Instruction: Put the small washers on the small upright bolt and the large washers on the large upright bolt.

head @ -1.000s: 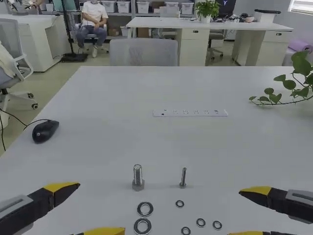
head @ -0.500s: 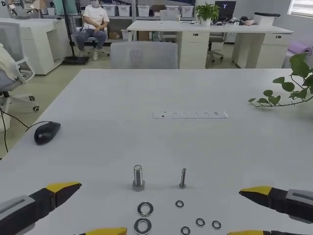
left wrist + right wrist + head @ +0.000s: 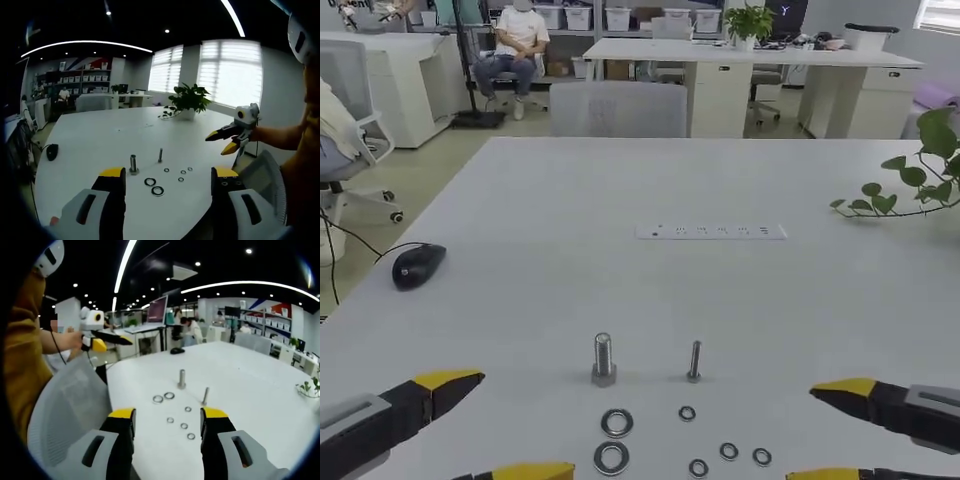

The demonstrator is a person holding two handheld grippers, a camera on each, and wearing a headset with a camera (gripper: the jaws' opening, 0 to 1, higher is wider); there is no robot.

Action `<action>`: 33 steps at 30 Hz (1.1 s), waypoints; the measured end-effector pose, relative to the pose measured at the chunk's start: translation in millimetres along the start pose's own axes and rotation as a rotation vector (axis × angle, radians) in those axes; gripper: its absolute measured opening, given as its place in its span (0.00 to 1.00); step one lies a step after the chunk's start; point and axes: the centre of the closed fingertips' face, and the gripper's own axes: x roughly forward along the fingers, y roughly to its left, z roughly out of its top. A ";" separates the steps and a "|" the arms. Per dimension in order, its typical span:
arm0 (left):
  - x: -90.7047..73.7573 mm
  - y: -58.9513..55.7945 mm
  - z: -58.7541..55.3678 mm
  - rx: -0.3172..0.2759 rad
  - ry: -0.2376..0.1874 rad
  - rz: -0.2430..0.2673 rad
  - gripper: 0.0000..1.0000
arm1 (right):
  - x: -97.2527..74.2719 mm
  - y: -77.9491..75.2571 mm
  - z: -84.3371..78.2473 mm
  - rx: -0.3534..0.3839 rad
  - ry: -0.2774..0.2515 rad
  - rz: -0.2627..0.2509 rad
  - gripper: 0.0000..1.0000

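Note:
A large bolt (image 3: 603,360) and a thin small bolt (image 3: 694,362) stand upright on the white table (image 3: 570,250), side by side. In front of them lie two large washers (image 3: 616,423) and several small washers (image 3: 729,451). My left gripper (image 3: 525,422) hovers open at the lower left, clear of the washers. My right gripper (image 3: 802,435) hovers open at the lower right. The left gripper view has its jaws wide apart around the large bolt (image 3: 133,164), small bolt (image 3: 160,155) and large washers (image 3: 150,181). The right gripper view shows the large bolt (image 3: 181,379), small bolt (image 3: 205,396) and small washers (image 3: 184,426).
A black mouse (image 3: 418,266) with its cable lies at the table's left. A white power strip (image 3: 710,232) sits mid-table behind the bolts. Plant leaves (image 3: 920,180) reach in from the right. A grey chair (image 3: 618,108) stands at the far edge.

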 end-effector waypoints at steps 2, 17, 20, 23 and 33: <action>0.8 3.1 -1.6 -0.002 0.003 0.004 0.69 | 0.6 0.2 -0.7 -0.002 0.005 0.004 0.54; 8.9 9.2 -5.8 -0.006 0.017 0.004 0.69 | 10.4 -12.5 -11.7 -0.026 0.075 0.032 0.53; 9.4 9.3 -5.0 -0.006 0.012 0.006 0.69 | 13.4 -14.2 -12.7 -0.029 0.092 0.050 0.53; 8.8 9.2 -4.5 -0.004 0.011 0.008 0.69 | 17.3 -18.6 -16.1 -0.047 0.128 0.064 0.52; 7.3 9.9 -4.0 -0.017 0.000 0.013 0.69 | 26.2 -30.2 -37.4 -0.113 0.312 0.128 0.51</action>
